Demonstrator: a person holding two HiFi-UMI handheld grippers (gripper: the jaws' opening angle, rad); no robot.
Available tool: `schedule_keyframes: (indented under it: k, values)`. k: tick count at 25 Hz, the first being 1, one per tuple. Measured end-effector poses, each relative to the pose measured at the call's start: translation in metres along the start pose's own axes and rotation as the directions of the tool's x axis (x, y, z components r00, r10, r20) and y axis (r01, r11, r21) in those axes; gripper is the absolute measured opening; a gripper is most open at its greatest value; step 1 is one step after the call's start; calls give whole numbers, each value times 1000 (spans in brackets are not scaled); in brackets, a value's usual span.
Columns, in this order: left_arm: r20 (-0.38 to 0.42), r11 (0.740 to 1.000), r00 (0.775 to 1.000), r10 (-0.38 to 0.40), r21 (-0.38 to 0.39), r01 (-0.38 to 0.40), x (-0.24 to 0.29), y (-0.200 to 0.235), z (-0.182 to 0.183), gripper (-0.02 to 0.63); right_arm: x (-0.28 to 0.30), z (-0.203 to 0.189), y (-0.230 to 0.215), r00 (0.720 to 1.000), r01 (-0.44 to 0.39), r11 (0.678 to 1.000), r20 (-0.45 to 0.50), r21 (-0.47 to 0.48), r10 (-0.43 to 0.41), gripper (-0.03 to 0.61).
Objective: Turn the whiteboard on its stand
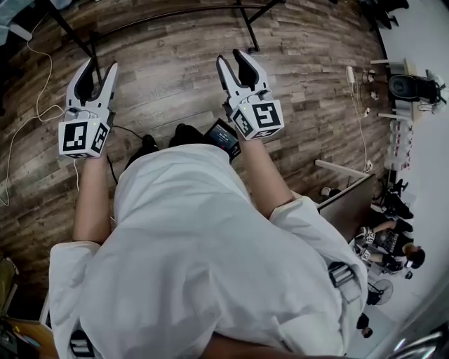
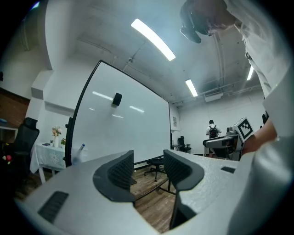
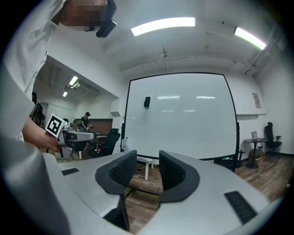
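The whiteboard [image 2: 124, 124] stands upright in its black frame some way ahead, seen at a slant in the left gripper view and nearly square-on [image 3: 179, 114] in the right gripper view. A black eraser [image 3: 147, 102] sticks to it high up. The stand's black floor bars [image 1: 175, 14] show at the top of the head view. My left gripper [image 1: 100, 66] [image 2: 149, 158] is held level, open, with nothing between its pads. The right gripper [image 1: 231, 57] [image 3: 148, 158] has its jaws drawn close, only a narrow slit between them, and holds nothing. Neither touches the board.
A wood floor runs ahead, with white cables [image 1: 42, 105] at the left. An office chair [image 2: 158, 165] sits under the board. A black chair [image 2: 23, 137] and a clothed table [image 2: 50, 151] stand left of it. People work at desks [image 3: 85, 120] behind.
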State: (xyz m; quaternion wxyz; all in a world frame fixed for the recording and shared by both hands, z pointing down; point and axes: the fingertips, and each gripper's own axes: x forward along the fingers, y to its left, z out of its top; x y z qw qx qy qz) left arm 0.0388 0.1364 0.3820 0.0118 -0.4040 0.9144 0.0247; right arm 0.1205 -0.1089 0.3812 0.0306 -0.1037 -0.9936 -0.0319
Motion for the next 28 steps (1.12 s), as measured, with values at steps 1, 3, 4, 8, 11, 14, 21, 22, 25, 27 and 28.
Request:
schedule_keyframes:
  k: [1, 3, 4, 8, 11, 14, 21, 22, 25, 27, 28]
  values:
    - [3, 1000, 1000, 0, -2, 0, -3, -3, 1, 206, -5, -1, 3, 1000, -3, 1000, -2, 2, 3, 150]
    - [3, 1000, 1000, -3, 0, 3, -10, -15, 3, 206, -18, -5, 4, 1000, -7, 1000, -3, 3, 7, 149]
    - [2, 1000, 1000, -4, 4, 4, -13, -22, 3, 207, -25, -7, 2, 1000, -7, 1000, -4, 1, 7, 147]
    - [3, 1000, 1000, 9, 15, -9, -13, -44, 9, 207, -42, -2, -14, 1000, 0, 1000, 14, -8, 0, 147]
    - [-10, 1000, 1000, -10, 8, 10, -2, -71, 4, 206, -63, 2, -27, 1000, 14, 999, 26, -38, -13, 147]
    - [-13, 1000, 1000, -19, -16, 19, 5, -99, -3, 207, -84, -14, -45, 1000, 29, 999, -5, -13, -29, 147]
    - [-28, 999, 999, -26, -22, 25, -6, -128, -15, 206, -106, -27, -55, 1000, 25, 1000, 0, -2, -25, 147]
    - [-29, 1000, 999, -21, -19, 21, -7, -128, -13, 207, -105, -27, -57, 1000, 22, 1000, 2, -1, -22, 147]
    - [-32, 1000, 999, -7, -18, 6, -10, -128, -10, 206, -103, -25, -62, 1000, 24, 1000, 9, 7, -24, 146]
    - [-35, 1000, 999, 1, -26, -2, -12, -127, -10, 206, -104, -23, -65, 999, 29, 1000, 20, 10, -29, 141]
    - [-36, 1000, 999, 5, -30, -6, -14, -127, -10, 206, -104, -22, -66, 999, 32, 999, 28, 11, -32, 132]
